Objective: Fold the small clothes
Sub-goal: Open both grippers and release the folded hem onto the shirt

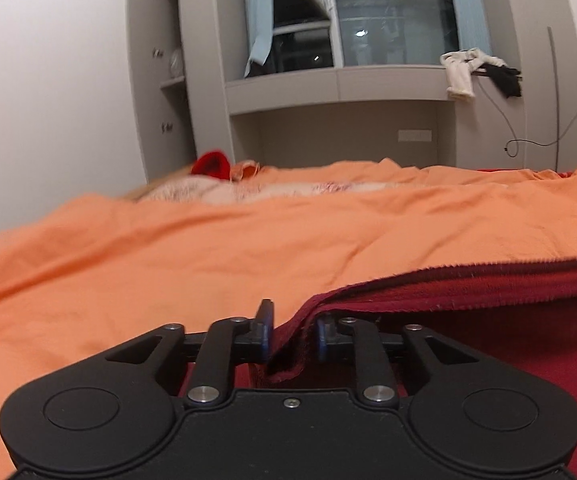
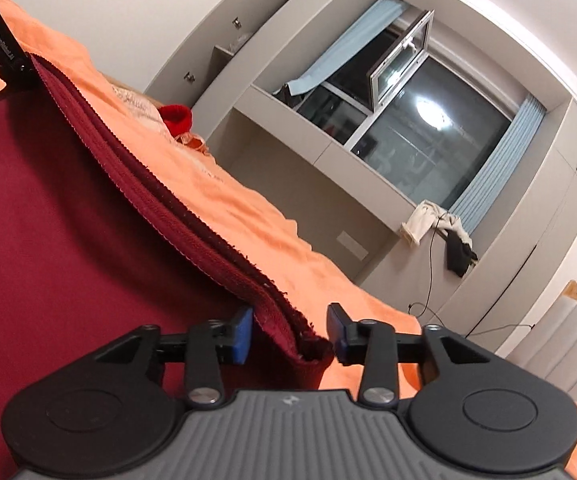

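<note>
A dark red garment (image 1: 488, 320) lies spread on the orange bedcover (image 1: 208, 260), its doubled ribbed hem running along the far edge. My left gripper (image 1: 293, 336) stands open at the hem's left corner, with the fold of cloth loose between its blue pads (image 1: 266, 340). In the right wrist view the same garment (image 2: 68, 220) fills the left side. My right gripper (image 2: 290, 334) is open, and the hem's right corner lies between the pads (image 2: 242, 336) without being pressed. The left gripper (image 2: 16, 76) shows at the hem's other end, top left.
Beyond the garment the orange cover stretches to a pale patterned pillow (image 1: 216, 192) and a bright red item (image 1: 210, 164). A grey cabinet and window (image 1: 368, 40) stand behind the bed. Clothes (image 1: 476, 70) hang from its ledge, and a cable (image 1: 528, 144) trails down.
</note>
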Demonstrator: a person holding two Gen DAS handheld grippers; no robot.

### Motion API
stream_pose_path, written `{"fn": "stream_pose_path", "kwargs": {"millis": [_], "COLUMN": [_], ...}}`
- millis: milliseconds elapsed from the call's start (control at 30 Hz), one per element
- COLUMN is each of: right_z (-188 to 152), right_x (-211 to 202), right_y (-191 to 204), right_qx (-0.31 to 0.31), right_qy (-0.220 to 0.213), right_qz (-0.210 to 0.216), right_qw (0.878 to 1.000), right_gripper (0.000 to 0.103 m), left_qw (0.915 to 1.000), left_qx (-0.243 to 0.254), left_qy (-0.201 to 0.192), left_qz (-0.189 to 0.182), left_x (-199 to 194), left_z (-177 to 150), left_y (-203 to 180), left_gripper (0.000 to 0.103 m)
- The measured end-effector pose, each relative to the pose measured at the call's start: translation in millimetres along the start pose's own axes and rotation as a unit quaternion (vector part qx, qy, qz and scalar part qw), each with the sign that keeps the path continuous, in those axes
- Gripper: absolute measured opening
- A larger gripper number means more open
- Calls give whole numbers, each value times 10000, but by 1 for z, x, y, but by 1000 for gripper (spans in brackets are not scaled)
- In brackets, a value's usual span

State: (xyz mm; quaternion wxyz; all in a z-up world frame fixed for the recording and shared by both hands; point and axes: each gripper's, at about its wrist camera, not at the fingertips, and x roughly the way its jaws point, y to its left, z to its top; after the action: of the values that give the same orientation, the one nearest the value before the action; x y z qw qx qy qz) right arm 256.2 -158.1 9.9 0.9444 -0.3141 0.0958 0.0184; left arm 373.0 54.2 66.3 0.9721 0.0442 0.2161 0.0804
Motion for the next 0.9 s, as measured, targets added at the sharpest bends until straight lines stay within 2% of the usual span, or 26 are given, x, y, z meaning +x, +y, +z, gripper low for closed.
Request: {"fn": "stream_pose_path", "kwargs": {"millis": [33,67,100,133,200,233,333,400,533,633,800,900], "right_z": [-1,-1,0,1,1,1,-2,-3,-10,-15,-13,-12], "right_x": [0,0,-2,-4,-5,-5,-5,-3,5,6,2,-4], "right_y": [0,0,-1,-1,-1,-1,2,4,5,8,8,5], "right_qx": [-6,-4,11,26,16,-19,-139,-201,-96,-36,-68,-118], "right_qy": [9,4,-11,-25,-52,-22,65,182,397,517,496,428], "right_qz": [-34,-80,-116,-146,-203,-219,-249,-245,-125,-15,-56,-155], "right_qw": [10000,10000,9999,9999,9998,9998,9996,9993,9991,9987,9987,9989], "right_gripper": [67,73,84,89,100,102,102,103,103,103,103,103], "left_qw": [10000,9999,9999,9999,9998,9998,9995,9989,9964,9944,9945,9949], "left_qx": [-49,-70,-81,-89,-124,-155,-249,-294,-384,-524,-642,-804], "left_qy": [53,90,113,124,135,132,174,318,742,904,827,600], "left_qz": [-13,-11,14,37,54,70,121,154,157,129,67,63], "left_x": [2,3,6,7,4,3,4,8,23,28,23,14], "left_z": [-1,-1,0,0,-3,-3,-5,-7,-14,-16,-13,-10], "left_y": [2,1,1,2,0,1,6,6,10,16,21,27], "left_gripper": [29,32,38,42,67,71,76,83,84,89,98,102]}}
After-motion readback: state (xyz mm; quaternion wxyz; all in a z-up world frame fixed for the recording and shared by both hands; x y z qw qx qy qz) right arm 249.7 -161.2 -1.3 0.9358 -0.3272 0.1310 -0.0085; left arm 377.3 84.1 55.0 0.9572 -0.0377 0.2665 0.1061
